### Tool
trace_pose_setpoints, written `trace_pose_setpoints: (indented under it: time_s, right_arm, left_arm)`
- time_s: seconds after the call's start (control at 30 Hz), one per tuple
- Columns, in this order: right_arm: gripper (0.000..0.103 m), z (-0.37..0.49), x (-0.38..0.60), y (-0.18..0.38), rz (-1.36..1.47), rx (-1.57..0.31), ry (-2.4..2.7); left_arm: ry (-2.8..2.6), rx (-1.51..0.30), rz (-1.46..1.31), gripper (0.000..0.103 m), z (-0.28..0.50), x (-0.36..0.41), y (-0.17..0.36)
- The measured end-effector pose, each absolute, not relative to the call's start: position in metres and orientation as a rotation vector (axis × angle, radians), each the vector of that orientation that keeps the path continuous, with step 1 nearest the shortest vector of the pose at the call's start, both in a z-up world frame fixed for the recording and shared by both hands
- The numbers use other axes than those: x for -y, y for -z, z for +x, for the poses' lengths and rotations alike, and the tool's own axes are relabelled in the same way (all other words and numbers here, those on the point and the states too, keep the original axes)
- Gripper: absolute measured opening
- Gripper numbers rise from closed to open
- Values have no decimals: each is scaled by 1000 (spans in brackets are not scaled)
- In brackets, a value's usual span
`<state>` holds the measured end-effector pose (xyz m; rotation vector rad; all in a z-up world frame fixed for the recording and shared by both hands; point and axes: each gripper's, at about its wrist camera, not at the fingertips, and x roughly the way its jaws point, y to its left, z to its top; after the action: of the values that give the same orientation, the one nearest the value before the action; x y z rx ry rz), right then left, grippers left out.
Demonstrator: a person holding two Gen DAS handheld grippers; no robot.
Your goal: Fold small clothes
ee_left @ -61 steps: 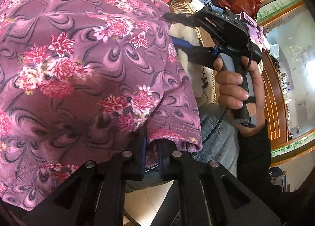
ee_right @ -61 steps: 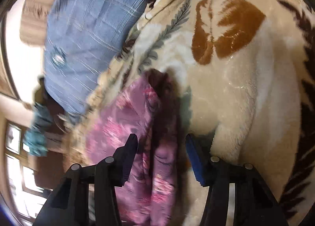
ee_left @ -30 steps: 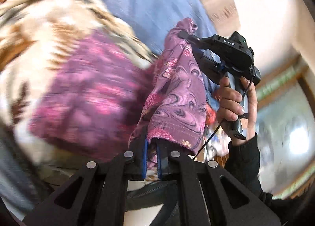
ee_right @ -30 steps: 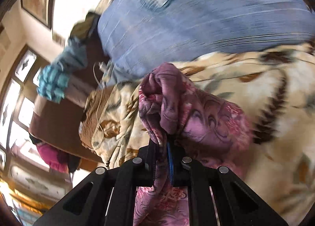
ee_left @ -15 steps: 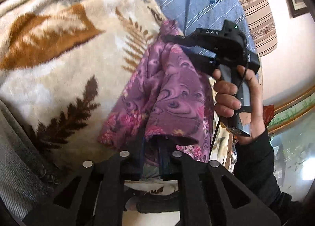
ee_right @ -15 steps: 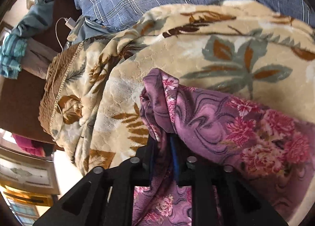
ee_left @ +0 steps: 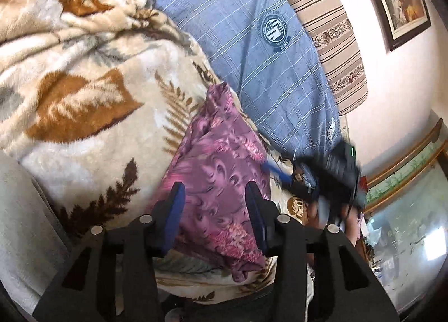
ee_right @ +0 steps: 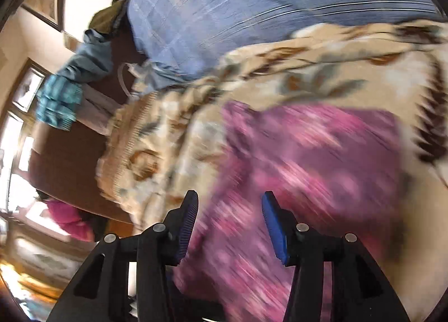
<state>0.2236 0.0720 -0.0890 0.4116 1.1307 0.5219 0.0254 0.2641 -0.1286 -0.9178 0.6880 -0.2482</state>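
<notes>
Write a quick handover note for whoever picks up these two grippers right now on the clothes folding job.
Left gripper: jaws opening, nothing pinched; the purple floral garment lies beyond and below them.
Right gripper: jaws opening too, clear of the cloth; its view is motion-blurred.
Garment: lying doubled over on the cream leaf-print fleece blanket, next to the blue checked pillow.
Done: one fold seems laid down and let go.
Left: check the edges line up, smooth it, probably fold once more. No other small clothes to fold can be made out in these views.
</notes>
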Motion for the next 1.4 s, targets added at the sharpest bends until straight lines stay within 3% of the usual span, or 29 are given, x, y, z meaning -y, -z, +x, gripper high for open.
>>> trace_pose_setpoints:
  time_s: [0.33,0.47,0.53,0.63,0.7,0.77,0.8,0.9,1.0,1.17,1.27,1.33,1.4]
  right_arm:
    - [42,150,-45,137,367,-1169,-518]
    - [47,155,-37,110,384,-1132,-569]
    - [59,164,-25,95,364,-1079,-545]
    - [62,186,-10,86,336,-1060,-458]
    - [62,209,-2,88,316,-1066,-438]
    - [62,226,2,95,294,-1078,-421]
    - [62,235,3,100,288,-1086,-428]
    - [62,255,7,125,317,-1112,-453]
    - [60,265,27,156,536,-1115,-499]
    - [54,261,40,159,574,-1113,-553]
    - [57,261,48,167,655,-1143,-569]
    - [58,263,48,172,692,-1150,-576]
    - [59,263,47,173,683,-1146,-574]
  left_arm:
    - [278,-870,-581,47,108,-217,88]
    - [314,-934,-538,49,174,-203,78]
    - [298,-969,-503,49,207,-194,81]
    - [284,-1060,-447,49,248,-182,104]
    - [293,-1082,-471,46,253,-183,122]
    - [287,-1062,-473,25,245,-188,134]
    - [263,-1072,-450,6,243,-189,136]
    - [276,-1091,-450,2,245,-198,138]
    - [263,-1091,-488,1,247,-207,138]
    - [313,-1069,-562,1,248,-220,134]
    - [220,-1042,-573,10,247,-232,131]
    - [262,-1015,-566,36,244,-230,123]
    - [337,-991,-568,49,242,-220,118]
